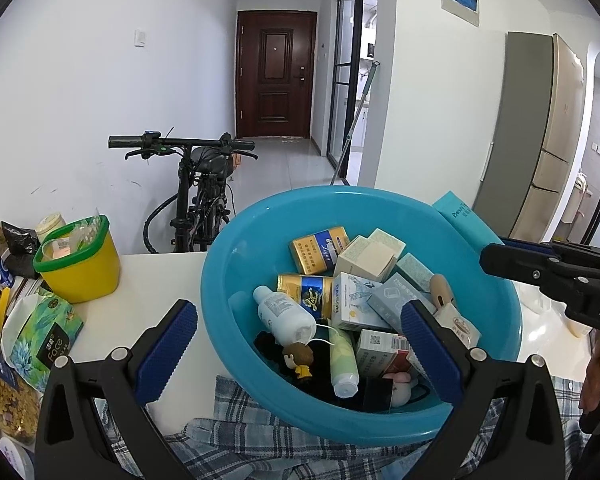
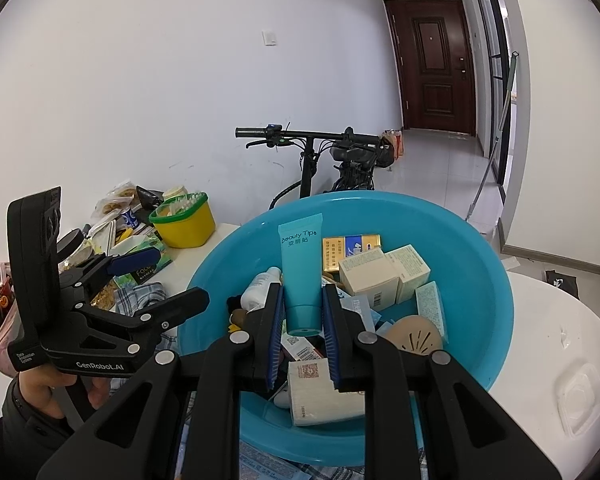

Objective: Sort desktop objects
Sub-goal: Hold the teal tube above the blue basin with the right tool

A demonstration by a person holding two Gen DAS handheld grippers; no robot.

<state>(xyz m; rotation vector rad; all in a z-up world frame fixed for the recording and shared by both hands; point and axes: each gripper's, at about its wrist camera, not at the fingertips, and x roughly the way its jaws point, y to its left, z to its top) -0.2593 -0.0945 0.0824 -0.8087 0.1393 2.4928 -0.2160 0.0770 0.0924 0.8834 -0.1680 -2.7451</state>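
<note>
Room: white-walled hallway, dark brown door, black bicycle behind a white table.
Left wrist view: left gripper spread wide, empty, over the round blue plastic basin of boxes and bottles; the right gripper's tip enters at the right edge, its jaws cut off.
Right wrist view: right gripper clamped on a teal plastic tube, upright above the basin, cap down, crimped end up.
Hidden: the basin's lower contents, behind the gripper's fingers.

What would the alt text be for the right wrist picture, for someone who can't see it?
The right gripper clamps a teal tube upright over a blue basin full of small boxes and bottles. To the left a hand holds the left gripper, jaws open; a yellow tub stands behind.
</note>
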